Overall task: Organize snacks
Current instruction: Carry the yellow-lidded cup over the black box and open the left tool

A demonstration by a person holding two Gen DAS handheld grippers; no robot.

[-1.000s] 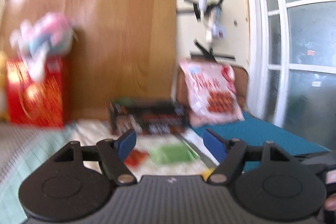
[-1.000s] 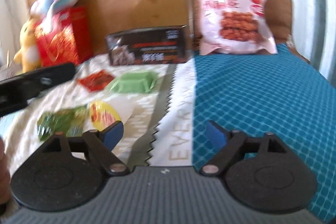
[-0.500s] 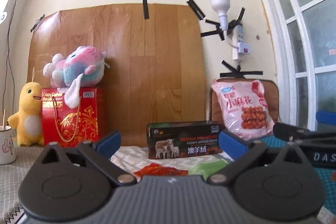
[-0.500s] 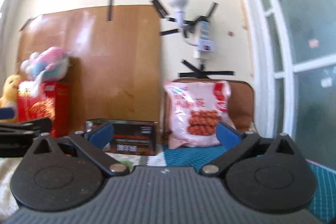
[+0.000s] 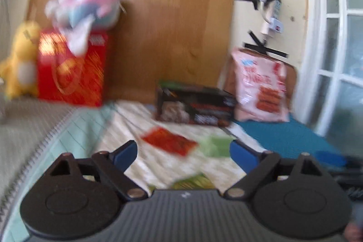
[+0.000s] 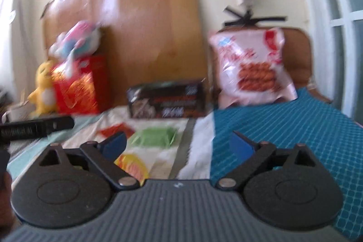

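Small snack packets lie on the pale cloth: a red packet [image 5: 169,141] [image 6: 116,129], a light green packet [image 5: 216,146] [image 6: 155,137], a yellow packet [image 6: 132,166] and a dark green packet [image 5: 192,182]. A black snack box [image 5: 195,109] [image 6: 166,102] and a big pink snack bag [image 5: 262,89] [image 6: 251,70] stand at the back. My left gripper [image 5: 183,154] is open and empty above the packets. My right gripper [image 6: 178,143] is open and empty, above the cloth's seam. Both views are blurred.
A red gift box [image 5: 72,69] with a pastel plush [image 5: 86,8] on top and a yellow plush [image 5: 19,62] stand back left. A wooden board [image 5: 172,22] leans on the wall. Teal cloth [image 6: 283,128] covers the right. The left gripper's body [image 6: 34,126] juts in.
Both grippers have tilted back down from facing the wall, so the packets on the cloth show again. Both stay open and empty.
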